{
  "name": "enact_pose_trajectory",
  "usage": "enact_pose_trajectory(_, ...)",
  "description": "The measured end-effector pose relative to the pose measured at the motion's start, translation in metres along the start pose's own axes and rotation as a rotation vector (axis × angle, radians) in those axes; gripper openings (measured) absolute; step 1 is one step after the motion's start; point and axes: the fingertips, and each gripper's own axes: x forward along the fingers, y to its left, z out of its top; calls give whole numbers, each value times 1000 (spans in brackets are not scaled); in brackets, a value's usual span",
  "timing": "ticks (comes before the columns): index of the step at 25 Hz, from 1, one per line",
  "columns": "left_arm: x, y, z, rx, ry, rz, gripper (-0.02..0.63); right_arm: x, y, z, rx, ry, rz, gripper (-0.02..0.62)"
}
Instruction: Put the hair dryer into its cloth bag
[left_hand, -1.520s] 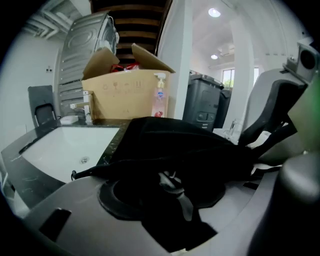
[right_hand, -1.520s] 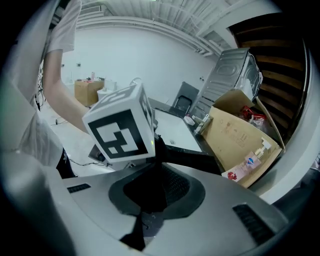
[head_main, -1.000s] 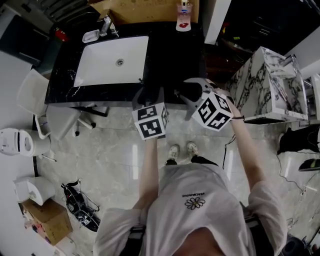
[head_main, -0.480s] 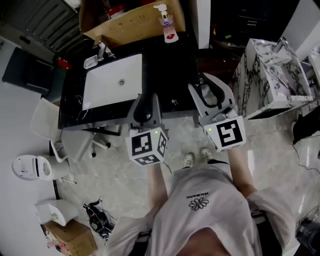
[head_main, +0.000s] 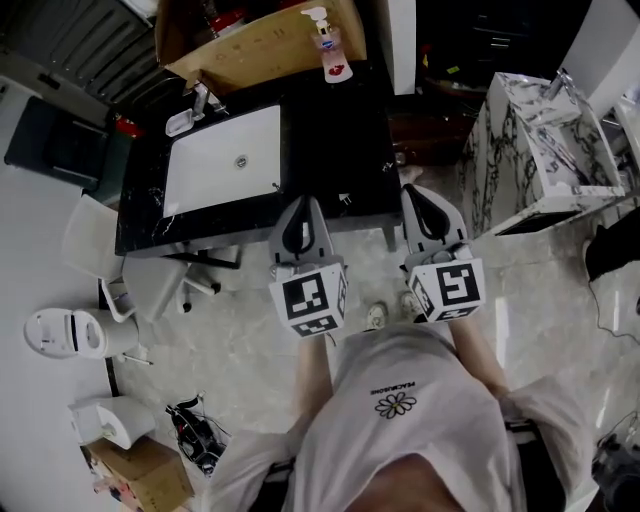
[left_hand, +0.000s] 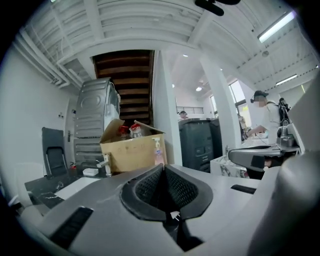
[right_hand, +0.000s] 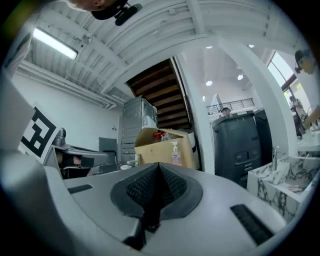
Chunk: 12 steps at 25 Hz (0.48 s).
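Far off to the left of the left hand-held gripper (head_main: 302, 203) there's a white chair (head_main: 88, 232) on the floor. Ahead and to its left is the white sink (head_main: 222, 160), set in the black worktop (head_main: 345, 120), with the tap (head_main: 203, 98) at the sink's far side.

Now the left hand-held gripper itself. It's held out about level in front of the person, and from above its tip sits at the worktop's near edge. Its marker cube faces back toward the chest. Its own view is clear: the jaws have just snapped closed, and the ribbed pads (left_hand: 147, 187) are pressed face to face with nothing caught between them. Straight beyond its tip, at the back of the worktop, sits an open cardboard box (left_hand: 131, 150). A soap bottle (left_hand: 159, 150) stands against the box's front.

Over to the right hand-held gripper (head_main: 415, 192), just beside the left one. It runs roughly parallel to it, apart and not touching, with its tip at the worktop's near right corner. Same story here: the jaws have just closed, the pads (right_hand: 142, 187) are together, and it's empty. The box and bottle show ahead of it too. Off to its right are a dark bin (right_hand: 242, 145) and, nearer, a marble block (head_main: 530, 150) standing on the floor.

As for the hair dryer and its bag, I can't pick out either one in any view, and neither gripper has hold of them.
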Motion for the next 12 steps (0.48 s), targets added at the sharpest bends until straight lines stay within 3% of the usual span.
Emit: enact_pose_trajectory(12,-7,-2,-1,-21,3,2,17,-9,-4,-6,-7,16,-12,12)
